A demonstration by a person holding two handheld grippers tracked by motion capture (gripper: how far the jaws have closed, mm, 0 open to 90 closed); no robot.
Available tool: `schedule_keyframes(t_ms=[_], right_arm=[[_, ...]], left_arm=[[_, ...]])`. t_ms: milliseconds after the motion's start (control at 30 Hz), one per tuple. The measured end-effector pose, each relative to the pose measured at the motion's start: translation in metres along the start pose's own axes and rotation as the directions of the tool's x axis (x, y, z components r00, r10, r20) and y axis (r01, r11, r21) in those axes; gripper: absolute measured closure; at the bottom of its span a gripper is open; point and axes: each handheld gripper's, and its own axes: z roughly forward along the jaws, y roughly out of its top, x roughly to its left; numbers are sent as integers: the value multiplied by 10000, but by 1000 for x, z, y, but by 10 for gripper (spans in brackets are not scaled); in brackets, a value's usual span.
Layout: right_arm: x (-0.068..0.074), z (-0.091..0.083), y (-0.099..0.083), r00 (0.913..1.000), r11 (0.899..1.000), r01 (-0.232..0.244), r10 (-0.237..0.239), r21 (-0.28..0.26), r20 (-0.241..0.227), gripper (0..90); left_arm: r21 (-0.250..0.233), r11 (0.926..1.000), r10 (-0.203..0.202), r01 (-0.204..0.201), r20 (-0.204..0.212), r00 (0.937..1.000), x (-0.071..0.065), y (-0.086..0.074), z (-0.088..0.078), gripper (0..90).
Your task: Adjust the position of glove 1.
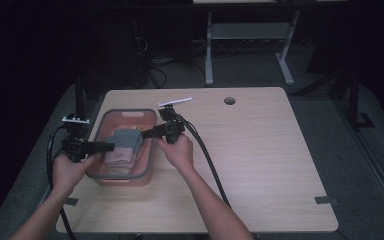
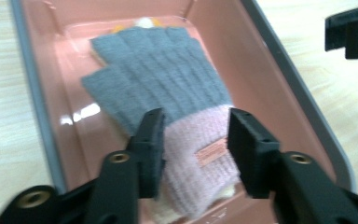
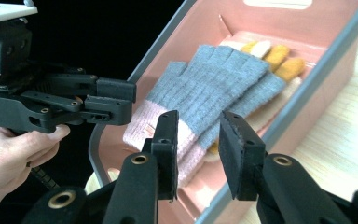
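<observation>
Pale wooden table (image 1: 260,150): my left gripper (image 2: 193,140) and right gripper (image 3: 196,140) hang part-open, empty, over the grey-pink glove (image 1: 125,144) in the basket (image 1: 149,160) at 9 o'clock. I could snag both gloves together.

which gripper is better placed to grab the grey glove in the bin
Left, probably. The left gripper hangs open right over the grey glove and its pink cuff inside the bin; the right gripper sits back at the rim.
</observation>
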Motion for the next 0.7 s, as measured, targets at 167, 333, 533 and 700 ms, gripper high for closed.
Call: schedule_keyframes(t_ms=[167, 333, 533, 700], right_arm=[[-4, -9, -2, 10000, 9999, -22, 22, -129, 36, 669], [-9, -17, -5, 9999, 9996, -148, 149, -235, 8, 664], [-12, -29, -7, 9999, 9993, -138, 139, -357, 49, 645], [-17, -40, -10, 9997, 9990, -214, 217, -397, 69, 617]], left_arm=[[644, 9979, 30, -30, 7, 10000, -1, -3, 17, 631], [396, 9992, 102, -103, 19, 9999, -7, -2, 15, 611], [127, 9990, 433, -436, 230, 9988, -20, 6, 10, 560], [-134, 9985, 547, -538, 717, 9959, -35, 11, 11, 512]])
